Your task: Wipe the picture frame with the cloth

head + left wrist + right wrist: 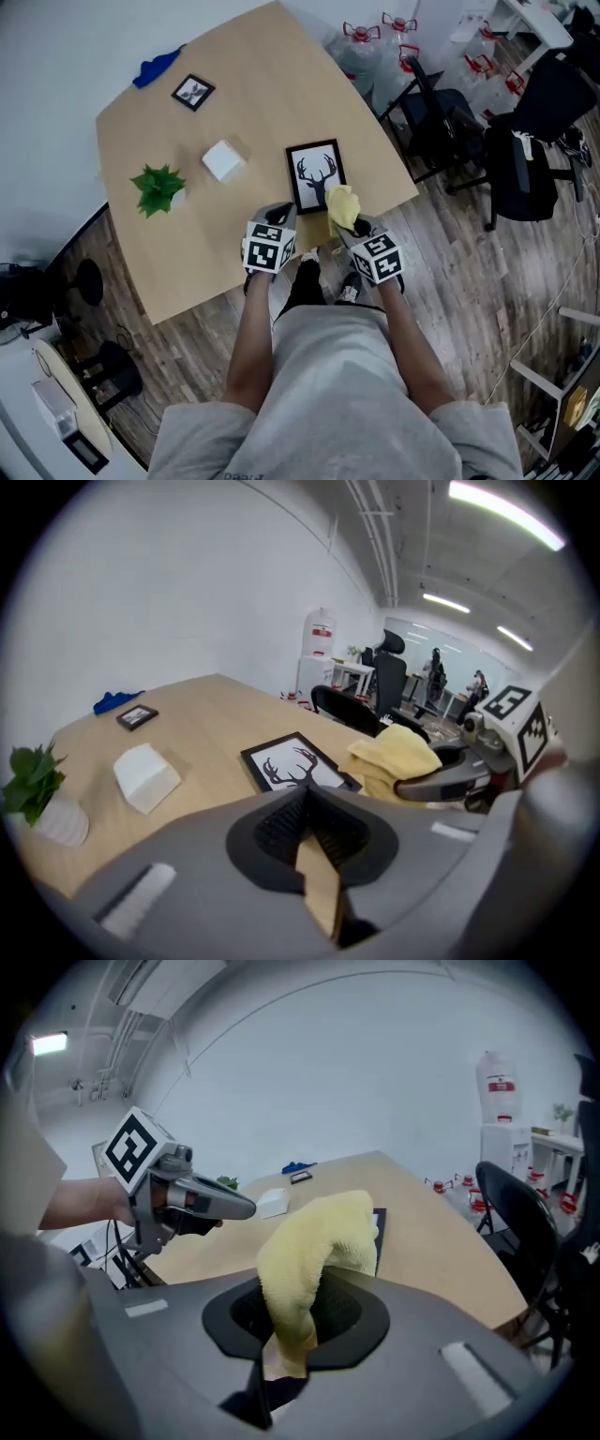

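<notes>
Right hand-held gripper [286, 1340] was clenched on one end of the yellow cloth [314, 1237]. Cloth soft, limp and light, best pinched by a fold. Left hand-held gripper [314, 855] was closed on nothing. Picture frame [316, 175] lay flat on the bench [253, 103], just ahead of both grippers. Stiff, probably slides; steady it by the rim. Its long axis ran away from the person, antlers toward the far side.

Table [272, 94] holds picture frame [316, 175], small frame [193, 92], white box [223, 160], plant [157, 187], blue rag [157, 66].
</notes>
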`<state>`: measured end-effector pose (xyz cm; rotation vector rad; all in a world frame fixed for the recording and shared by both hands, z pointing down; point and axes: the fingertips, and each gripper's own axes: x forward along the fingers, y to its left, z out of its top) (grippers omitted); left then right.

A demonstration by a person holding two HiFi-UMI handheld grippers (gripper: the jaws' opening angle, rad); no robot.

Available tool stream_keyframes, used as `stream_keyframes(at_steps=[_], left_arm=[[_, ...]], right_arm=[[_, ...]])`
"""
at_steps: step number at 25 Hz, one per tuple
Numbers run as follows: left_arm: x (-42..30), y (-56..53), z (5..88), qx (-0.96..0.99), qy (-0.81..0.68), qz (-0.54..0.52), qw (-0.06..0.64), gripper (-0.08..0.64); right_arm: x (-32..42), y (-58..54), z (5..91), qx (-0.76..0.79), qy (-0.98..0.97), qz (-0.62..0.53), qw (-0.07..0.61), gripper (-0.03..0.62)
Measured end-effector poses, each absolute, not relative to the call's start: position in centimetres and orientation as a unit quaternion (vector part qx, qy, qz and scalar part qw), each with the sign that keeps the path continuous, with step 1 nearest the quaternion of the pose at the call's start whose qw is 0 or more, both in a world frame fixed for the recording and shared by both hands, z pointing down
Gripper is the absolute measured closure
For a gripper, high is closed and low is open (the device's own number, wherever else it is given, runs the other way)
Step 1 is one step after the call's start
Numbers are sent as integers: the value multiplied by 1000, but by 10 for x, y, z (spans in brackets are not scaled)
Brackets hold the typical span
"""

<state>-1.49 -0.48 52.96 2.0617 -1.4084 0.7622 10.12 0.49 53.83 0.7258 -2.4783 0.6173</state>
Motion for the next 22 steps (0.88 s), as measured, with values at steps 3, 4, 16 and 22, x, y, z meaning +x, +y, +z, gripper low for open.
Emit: stream_keyframes(at_steps=[3, 4, 16, 22], left_arm=[[-6, 11, 519, 750, -548, 255, 268, 508], [-2, 17, 517, 748, -554, 248, 269, 508], [9, 59, 505, 718, -599, 216, 282, 508], [19, 65, 500, 736, -592, 206, 256, 508]], right_arm=[[118, 7, 534, 290, -903, 217, 230, 541], [123, 7, 531, 297, -902, 214, 227, 541], [167, 25, 509, 316, -901, 199, 219, 543], [174, 28, 507, 315, -903, 206, 208, 543]])
